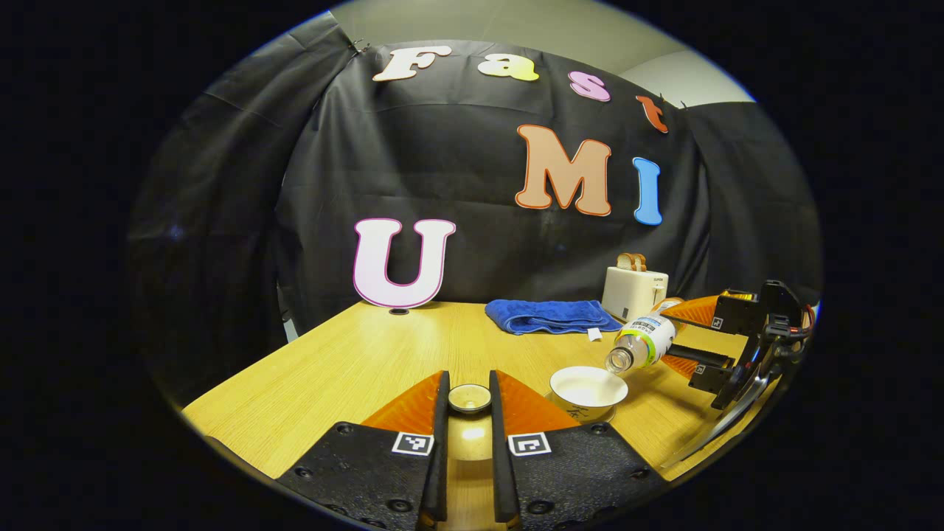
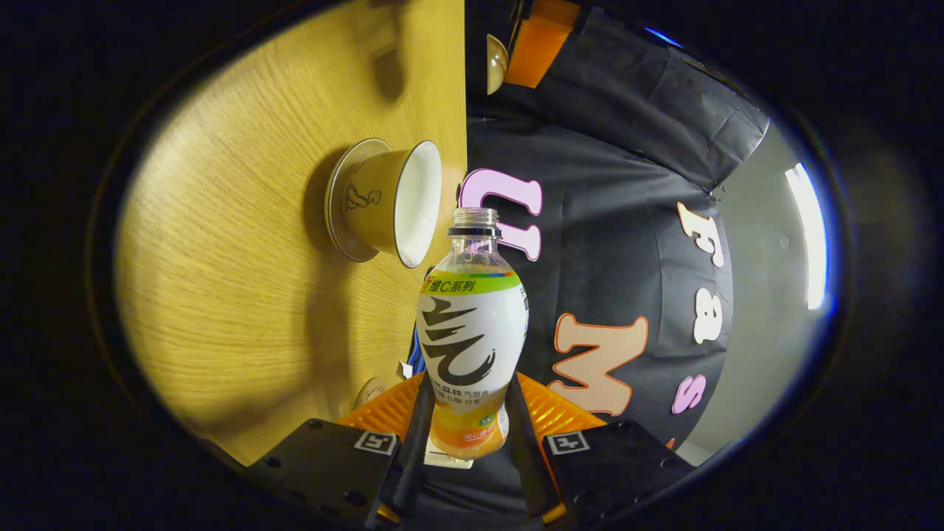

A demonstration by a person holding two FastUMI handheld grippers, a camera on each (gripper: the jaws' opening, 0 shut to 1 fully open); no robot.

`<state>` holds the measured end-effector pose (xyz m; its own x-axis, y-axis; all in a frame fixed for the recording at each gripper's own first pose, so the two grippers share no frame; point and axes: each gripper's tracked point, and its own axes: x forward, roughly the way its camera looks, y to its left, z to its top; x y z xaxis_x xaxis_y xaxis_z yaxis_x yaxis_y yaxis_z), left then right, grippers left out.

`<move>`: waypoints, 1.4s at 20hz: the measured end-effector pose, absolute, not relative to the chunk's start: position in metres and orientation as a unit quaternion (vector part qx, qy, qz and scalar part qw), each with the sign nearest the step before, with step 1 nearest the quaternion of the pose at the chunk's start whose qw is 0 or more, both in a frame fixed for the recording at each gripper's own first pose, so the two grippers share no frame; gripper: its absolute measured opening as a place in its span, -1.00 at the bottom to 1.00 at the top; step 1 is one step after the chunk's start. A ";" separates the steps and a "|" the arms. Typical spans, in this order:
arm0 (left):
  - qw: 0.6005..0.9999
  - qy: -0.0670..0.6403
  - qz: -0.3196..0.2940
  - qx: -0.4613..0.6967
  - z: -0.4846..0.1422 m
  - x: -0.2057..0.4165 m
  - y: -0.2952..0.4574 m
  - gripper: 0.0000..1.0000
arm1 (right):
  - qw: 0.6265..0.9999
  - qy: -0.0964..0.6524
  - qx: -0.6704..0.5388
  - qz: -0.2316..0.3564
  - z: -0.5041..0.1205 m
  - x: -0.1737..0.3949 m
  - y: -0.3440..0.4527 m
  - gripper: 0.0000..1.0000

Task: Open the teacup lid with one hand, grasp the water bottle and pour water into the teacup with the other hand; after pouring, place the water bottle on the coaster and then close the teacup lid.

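Right gripper (image 2: 464, 442) clamps clear plastic water bottle with white-and-green label (image 2: 472, 332) at lower body, both fingers pressing its sides. Bottle uncapped, tipped sideways, open mouth just beside rim of white porcelain teacup (image 2: 391, 203). Teacup sits lidless on its saucer on light wooden desk (image 2: 243, 310); interior pale, liquid level cannot be told. Bottle's lower part shows orange liquid. Left gripper (image 1: 469, 413) narrow, fingers closed on small round teacup lid (image 1: 470, 398), held off desk left of teacup (image 1: 588, 389). Folded blue towel (image 1: 549, 316) and white toaster holding bread (image 1: 634, 291) near back wall.
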<state>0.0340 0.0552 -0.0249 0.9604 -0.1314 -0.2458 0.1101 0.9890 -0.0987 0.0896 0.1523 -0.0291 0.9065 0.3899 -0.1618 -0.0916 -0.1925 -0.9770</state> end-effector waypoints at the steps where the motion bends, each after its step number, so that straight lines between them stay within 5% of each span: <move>1: 0.989 0.127 -0.062 -0.044 -0.023 0.033 0.056 -0.56 | 0.618 -0.103 -0.755 0.192 -0.029 0.091 0.153 0.17; 20: 0.989 0.124 -0.068 -0.046 -0.020 0.031 0.052 -0.56 | 0.473 -0.159 -0.847 0.186 -0.015 0.105 0.166 0.17; 24: 0.988 0.126 -0.070 -0.048 -0.020 0.031 0.050 -0.56 | 0.472 -0.155 -0.848 0.187 -0.017 0.104 0.164 0.17; 28: 0.989 0.123 -0.072 -0.044 -0.017 0.032 0.048 -0.55 | 0.522 -0.112 -0.821 0.203 -0.028 0.103 0.154 0.18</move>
<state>0.0317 0.0480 -0.0166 0.9594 -0.1536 -0.2366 0.1320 0.9857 -0.1049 0.1027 0.1544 -0.0283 0.8931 0.3948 -0.2158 -0.0284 -0.4291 -0.9028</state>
